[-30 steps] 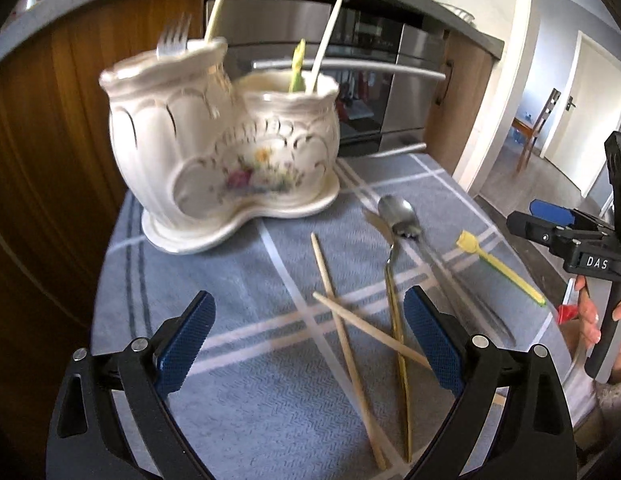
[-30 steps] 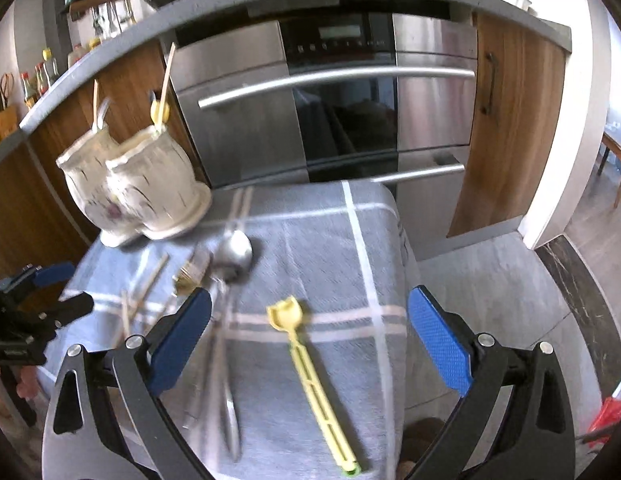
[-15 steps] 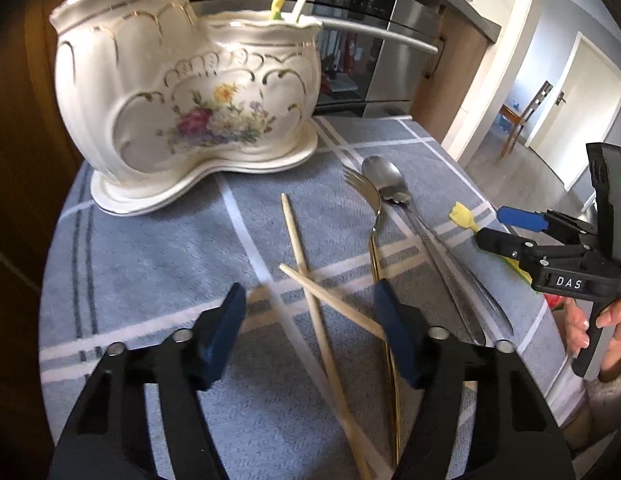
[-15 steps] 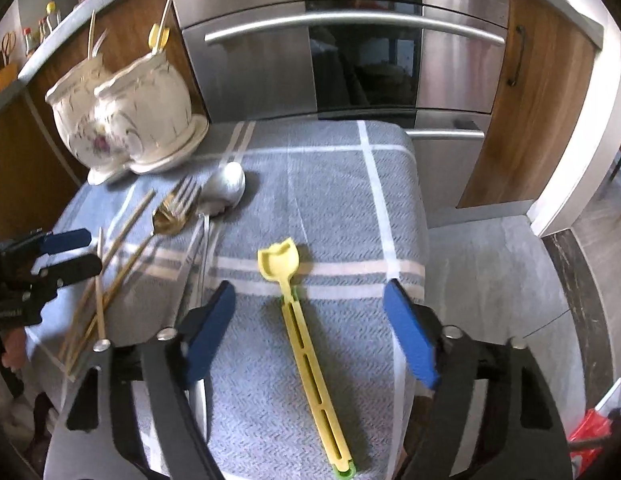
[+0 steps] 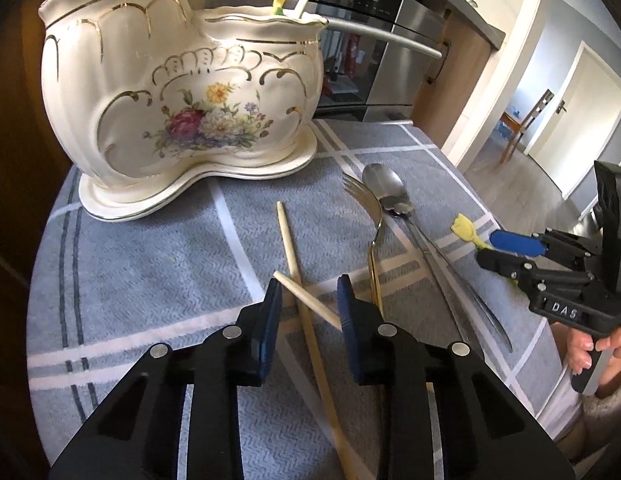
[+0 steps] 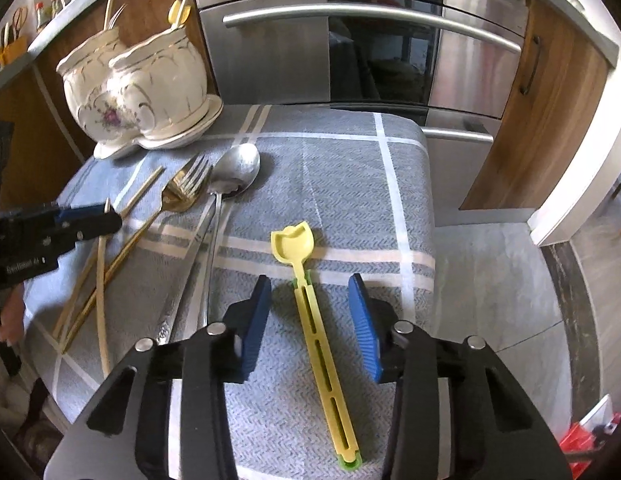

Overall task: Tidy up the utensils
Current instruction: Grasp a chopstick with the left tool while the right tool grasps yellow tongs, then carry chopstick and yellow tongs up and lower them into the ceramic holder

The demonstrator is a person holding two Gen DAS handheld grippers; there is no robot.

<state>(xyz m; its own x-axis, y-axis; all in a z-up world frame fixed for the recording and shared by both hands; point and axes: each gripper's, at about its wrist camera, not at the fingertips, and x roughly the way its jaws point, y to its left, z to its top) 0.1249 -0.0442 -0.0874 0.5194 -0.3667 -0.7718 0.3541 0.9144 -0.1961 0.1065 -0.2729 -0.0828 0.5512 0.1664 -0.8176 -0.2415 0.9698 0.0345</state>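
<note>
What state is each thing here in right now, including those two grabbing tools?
Left gripper: jaws open around two crossed chopsticks lying flat.
Right gripper: jaws open, straddling the yellow spoon, which lies flat.
Ceramic holder: upright, some utensils already inside.
Gold fork: flat on the cloth.
Silver spoon: flat, beside the fork.

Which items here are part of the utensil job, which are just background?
Job: ceramic utensil holder, chopsticks, gold fork, steel spoon, yellow plastic spoon, left gripper, right gripper.
Background: oven, checked cloth, wooden cabinet.
</note>
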